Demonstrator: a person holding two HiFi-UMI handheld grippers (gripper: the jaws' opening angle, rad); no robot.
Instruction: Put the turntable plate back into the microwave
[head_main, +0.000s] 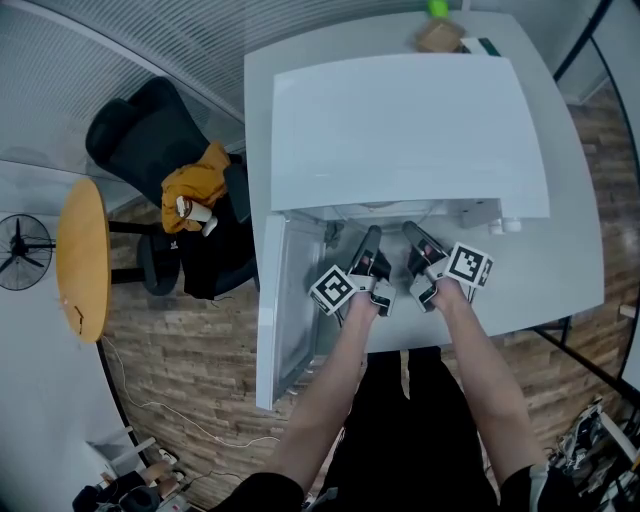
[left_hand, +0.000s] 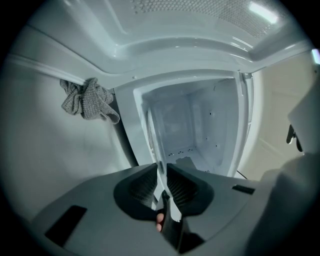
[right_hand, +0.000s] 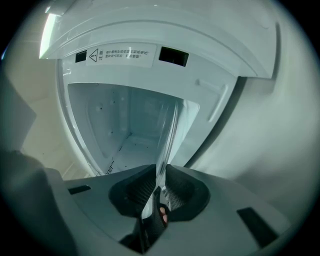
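The white microwave (head_main: 400, 130) stands on a white table (head_main: 580, 260) with its door (head_main: 285, 300) swung open to the left. The clear glass turntable plate (left_hand: 154, 137) is held edge-on at the mouth of the bare cavity (left_hand: 195, 130). My left gripper (head_main: 372, 235) is shut on the plate's left rim, whose thin edge runs up from the jaws (left_hand: 161, 167). My right gripper (head_main: 412, 230) is shut on the opposite rim (right_hand: 167, 135), with its jaws (right_hand: 161, 170) pinching the glass. In the head view the plate itself is hard to make out.
A grey cloth (left_hand: 87, 97) lies on the table to the left of the microwave. A black office chair with a yellow garment (head_main: 195, 185), a round wooden table (head_main: 85, 260) and a fan (head_main: 20, 250) stand at the left. A cardboard box (head_main: 440, 38) sits behind the microwave.
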